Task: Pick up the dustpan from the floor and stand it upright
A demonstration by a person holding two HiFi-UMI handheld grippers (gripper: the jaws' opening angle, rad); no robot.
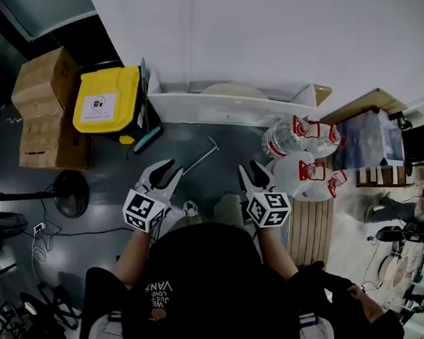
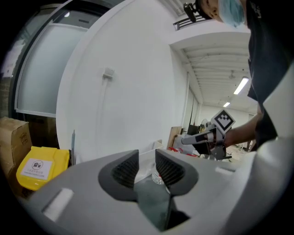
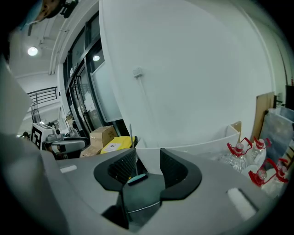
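The yellow bin (image 1: 107, 99) carries a white label (image 1: 99, 106) with a dark icon, and its print is too small to read. The dark shirt (image 1: 162, 292) bears pale print, seen upside down from the head view, that seems to read "WE JUST LOVE VANS". Each tool's cube shows black-and-white square markers. The bottles (image 1: 303, 154) have red caps and handles, with no legible wording.

The dustpan (image 1: 147, 118) stands on the floor with its teal lip down, right against the bin's right side. Whether it leans on the bin I cannot tell. It is ahead and to the left of the left tool (image 1: 169, 172) and well apart from it. The right tool (image 1: 251, 170) is farther off still. A thin metal rod (image 1: 201, 156) lies on the floor between the dustpan and the tools.

In the left gripper view the left tool (image 2: 147, 160) is spread with nothing in it. The right tool (image 3: 148, 158) is also spread and empty, and the dustpan's teal lip (image 3: 137, 178) shows far off through its gap.
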